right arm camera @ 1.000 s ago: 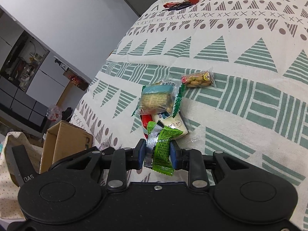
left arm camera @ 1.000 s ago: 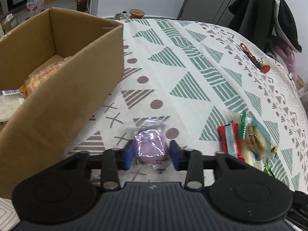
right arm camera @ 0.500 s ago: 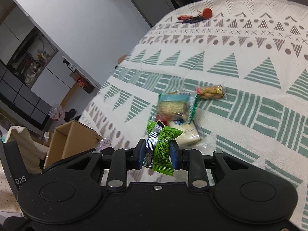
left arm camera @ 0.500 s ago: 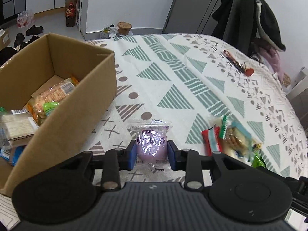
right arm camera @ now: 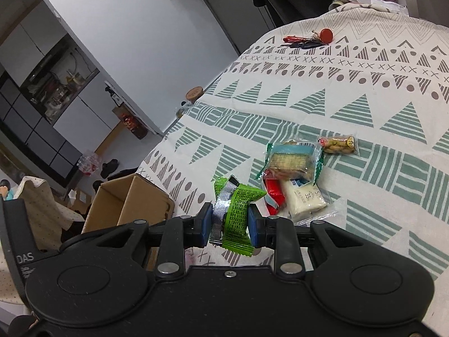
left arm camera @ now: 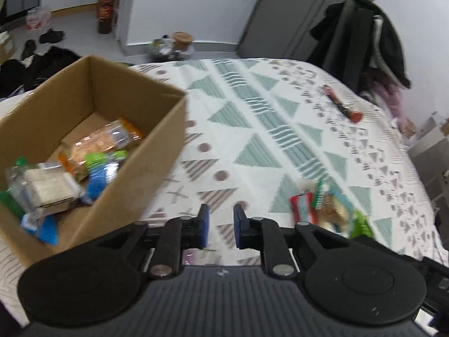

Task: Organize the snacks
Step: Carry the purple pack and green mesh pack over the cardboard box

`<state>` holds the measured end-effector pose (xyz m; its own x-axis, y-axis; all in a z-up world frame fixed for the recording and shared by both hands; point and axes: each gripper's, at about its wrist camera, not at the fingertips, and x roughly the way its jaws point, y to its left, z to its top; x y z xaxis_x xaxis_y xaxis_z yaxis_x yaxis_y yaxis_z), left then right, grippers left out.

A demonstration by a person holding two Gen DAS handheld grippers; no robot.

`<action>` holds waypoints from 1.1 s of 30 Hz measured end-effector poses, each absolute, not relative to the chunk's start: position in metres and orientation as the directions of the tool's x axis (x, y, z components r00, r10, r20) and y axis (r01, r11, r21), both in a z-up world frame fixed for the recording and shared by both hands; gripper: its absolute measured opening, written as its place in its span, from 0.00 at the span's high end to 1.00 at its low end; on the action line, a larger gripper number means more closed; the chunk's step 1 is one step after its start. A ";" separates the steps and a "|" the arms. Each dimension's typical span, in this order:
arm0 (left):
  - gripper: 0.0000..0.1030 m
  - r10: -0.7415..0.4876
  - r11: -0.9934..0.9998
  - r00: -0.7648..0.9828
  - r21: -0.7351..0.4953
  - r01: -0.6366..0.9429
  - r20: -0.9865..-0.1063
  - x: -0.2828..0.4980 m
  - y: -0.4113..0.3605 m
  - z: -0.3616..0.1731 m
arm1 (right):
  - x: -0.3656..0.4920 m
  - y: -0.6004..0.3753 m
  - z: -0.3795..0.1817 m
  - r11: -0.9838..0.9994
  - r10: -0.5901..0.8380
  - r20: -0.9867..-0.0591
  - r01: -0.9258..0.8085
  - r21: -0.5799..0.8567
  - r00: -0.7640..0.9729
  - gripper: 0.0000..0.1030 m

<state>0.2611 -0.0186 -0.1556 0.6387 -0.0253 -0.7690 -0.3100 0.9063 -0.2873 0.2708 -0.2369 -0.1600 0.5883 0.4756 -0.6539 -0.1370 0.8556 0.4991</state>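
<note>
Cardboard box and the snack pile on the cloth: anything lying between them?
Left wrist view: between the cardboard box and the snack pile lies only bare patterned tablecloth.

This is somebody's home, a lived-in room rather than any workplace. A patterned cloth (left arm camera: 280,129) of green triangles and grey dots covers a broad surface, bed or table I cannot tell. Dark coats (left arm camera: 362,36) hang in a heap by a grey door (left arm camera: 303,8). Shoes (left arm camera: 42,39) and dark clothes (left arm camera: 33,67) lie about on the pale floor, beside a wrapped pack of bottles (left arm camera: 38,16). A wood-lidded jar (left arm camera: 182,40) sits on the floor against the white wall. A bunch of keys (right arm camera: 306,40) rests on the cloth, and a dark glass-fronted cabinet (right arm camera: 53,84) holds household clutter.
</note>
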 end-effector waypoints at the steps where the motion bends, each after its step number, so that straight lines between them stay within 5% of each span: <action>1: 0.81 -0.016 0.907 0.632 -0.277 -0.318 -0.775 0.261 -0.017 -0.157 | 0.270 -0.236 -0.161 0.856 0.475 -0.654 -0.135 0.500 0.588 0.74; 8: 0.55 -0.017 0.890 0.583 -0.278 -0.362 -0.813 0.260 -0.011 -0.173 | 0.268 -0.234 -0.172 0.858 0.466 -0.674 -0.106 0.503 0.572 0.74; 18: 0.60 0.060 0.909 0.520 -0.169 -0.381 -0.852 0.260 -0.021 -0.201 | 0.269 -0.235 -0.185 0.852 0.476 -0.690 -0.092 0.515 0.545 0.74; 23: 0.72 0.041 0.902 0.507 -0.186 -0.389 -0.861 0.254 -0.017 -0.206 | 0.270 -0.234 -0.187 0.848 0.484 -0.690 -0.096 0.521 0.539 0.74; 33: 0.73 -0.012 0.895 0.605 -0.278 -0.348 -0.796 0.248 -0.016 -0.169 | 0.271 -0.224 -0.175 0.833 0.513 -0.657 -0.137 0.536 0.552 0.74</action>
